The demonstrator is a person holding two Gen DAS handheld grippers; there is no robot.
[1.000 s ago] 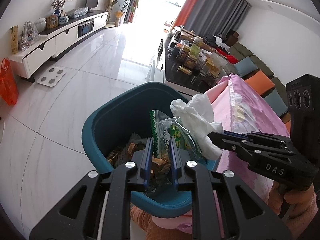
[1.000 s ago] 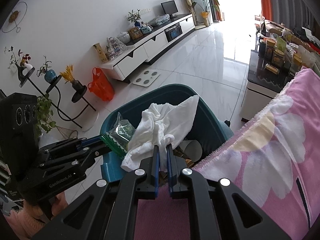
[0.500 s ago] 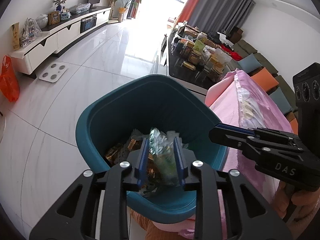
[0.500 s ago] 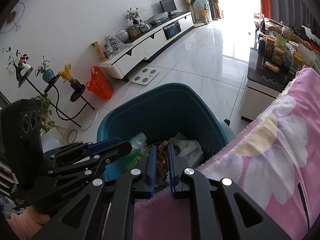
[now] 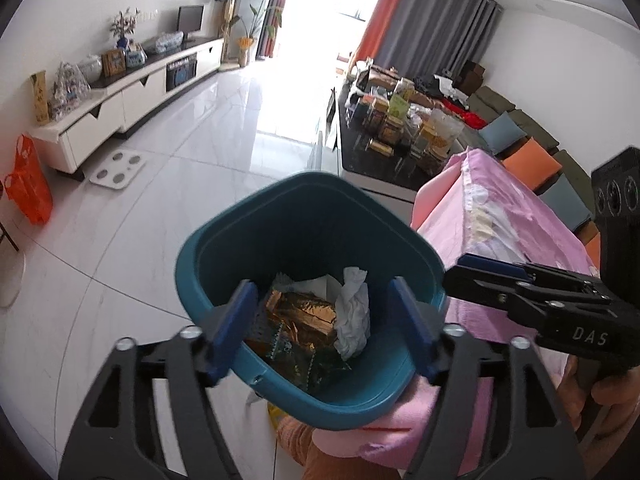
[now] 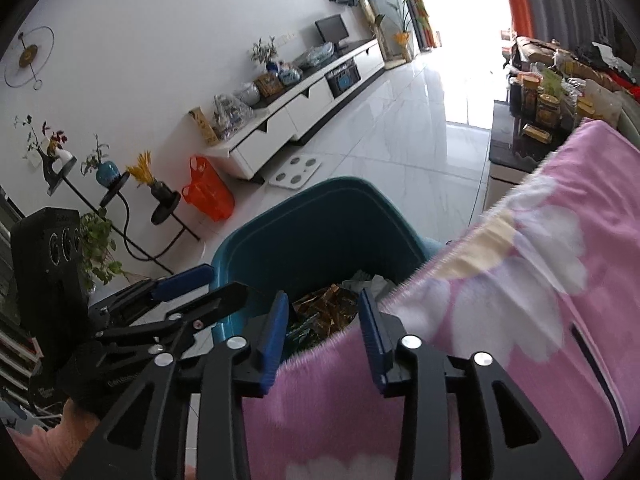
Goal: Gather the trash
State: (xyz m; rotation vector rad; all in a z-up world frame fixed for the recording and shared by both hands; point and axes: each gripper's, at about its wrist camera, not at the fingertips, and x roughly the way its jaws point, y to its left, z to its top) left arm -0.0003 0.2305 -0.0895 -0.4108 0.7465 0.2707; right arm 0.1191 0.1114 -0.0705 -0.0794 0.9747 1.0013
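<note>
Hovering over the teal bin (image 5: 240, 256), my left gripper (image 5: 320, 320) has just been opening and now stands wide with nothing between its blue pads; the green snack bag (image 5: 320, 360) it carried a moment ago lies inside on the gold wrappers (image 5: 304, 312). My right gripper (image 6: 323, 332), at the bin's right edge over the pink cloth (image 6: 520, 300), has also been opening and is empty; its white tissue (image 5: 354, 316) now rests in the bin. I judge both drops done.
</note>
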